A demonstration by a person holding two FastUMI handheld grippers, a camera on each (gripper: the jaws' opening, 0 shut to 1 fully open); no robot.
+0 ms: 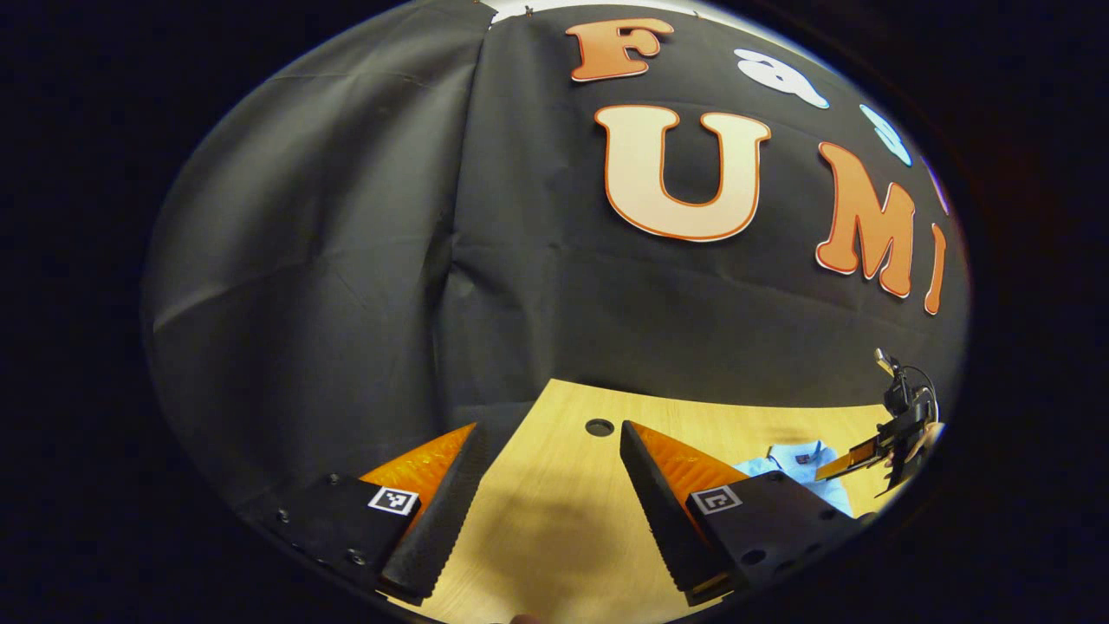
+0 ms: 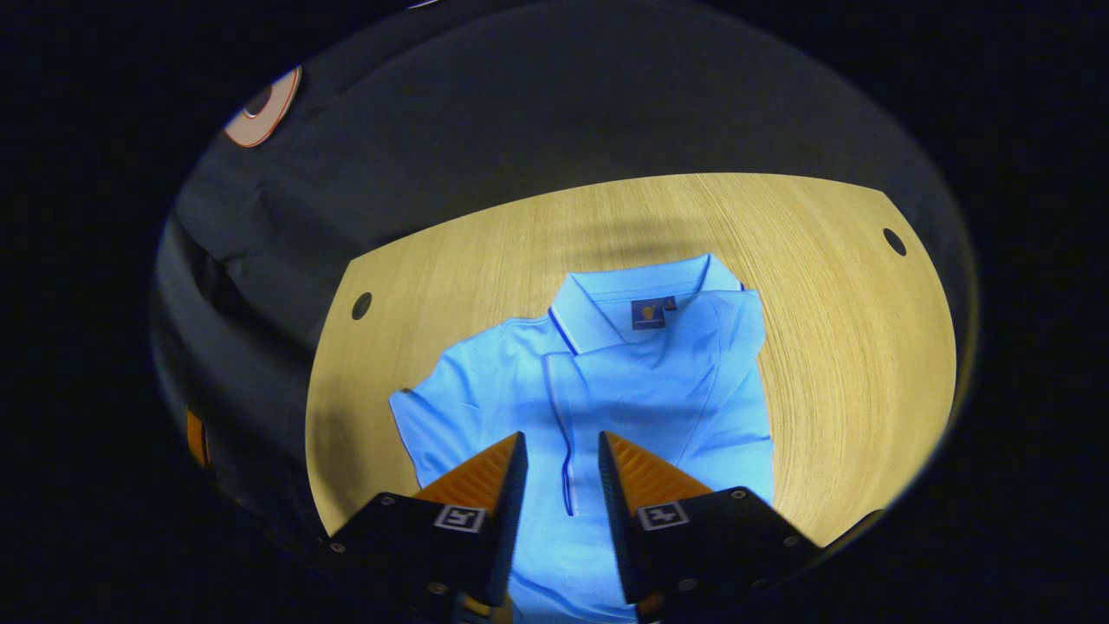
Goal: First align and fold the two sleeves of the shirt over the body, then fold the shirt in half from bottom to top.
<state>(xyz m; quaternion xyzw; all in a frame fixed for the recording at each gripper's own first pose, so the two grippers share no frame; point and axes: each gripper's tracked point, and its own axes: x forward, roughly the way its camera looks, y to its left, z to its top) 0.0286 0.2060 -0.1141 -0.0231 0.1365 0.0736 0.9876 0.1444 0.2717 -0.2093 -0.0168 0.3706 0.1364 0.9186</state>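
In the right gripper view, a light blue polo shirt is seen lying flat on a wooden table, collar toward the far edge and placket running down the middle. The sleeve on the right of that view is folded in over the body, so that side forms a straight edge; the sleeve on the left is spread out flat on the wood. The right gripper is held above the lower chest of the shirt, its fingers apart by a narrow gap through which the placket is seen — nothing is held between them. Whether the tips touch the cloth cannot be told.

In the left gripper view, the left gripper is held wide open over bare table, with nothing between its fingers. A round hole is cut in the tabletop just beyond them. Far off at the right edge of this view, part of the shirt is seen — with the other gripper beside it.
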